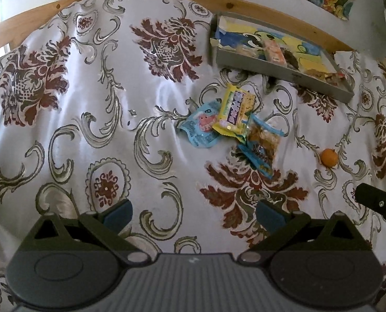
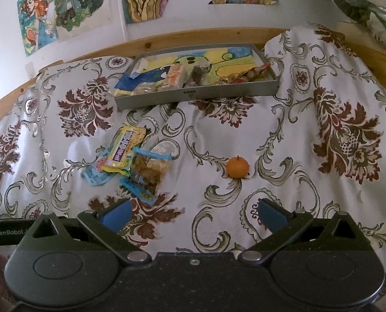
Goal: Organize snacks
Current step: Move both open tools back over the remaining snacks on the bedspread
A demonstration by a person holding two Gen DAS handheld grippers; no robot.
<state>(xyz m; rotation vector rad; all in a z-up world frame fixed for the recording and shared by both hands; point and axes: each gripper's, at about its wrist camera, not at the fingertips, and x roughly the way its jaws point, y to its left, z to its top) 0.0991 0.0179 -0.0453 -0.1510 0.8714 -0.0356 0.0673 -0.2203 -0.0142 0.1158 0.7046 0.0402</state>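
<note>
Three snack packets lie in a small pile on the patterned cloth: a yellow packet (image 1: 234, 110) (image 2: 125, 149) on top, a light blue packet (image 1: 202, 124) (image 2: 96, 173) under its left side, and a clear blue-edged packet of brown snacks (image 1: 261, 144) (image 2: 147, 175) to the right. A small orange fruit (image 1: 328, 157) (image 2: 237, 167) sits alone further right. A grey tray (image 1: 284, 71) (image 2: 193, 94) at the back holds several snacks. My left gripper (image 1: 194, 214) is open, short of the pile. My right gripper (image 2: 193, 214) is open, near the fruit and the pile.
A white cloth with dark red flowers and grey scrolls (image 1: 88, 104) (image 2: 336, 130) covers the surface. A wooden rail (image 1: 245, 6) (image 2: 193, 36) runs along the back under a wall with drawings (image 2: 62, 7). Part of the right gripper's body (image 1: 380, 205) shows in the left wrist view.
</note>
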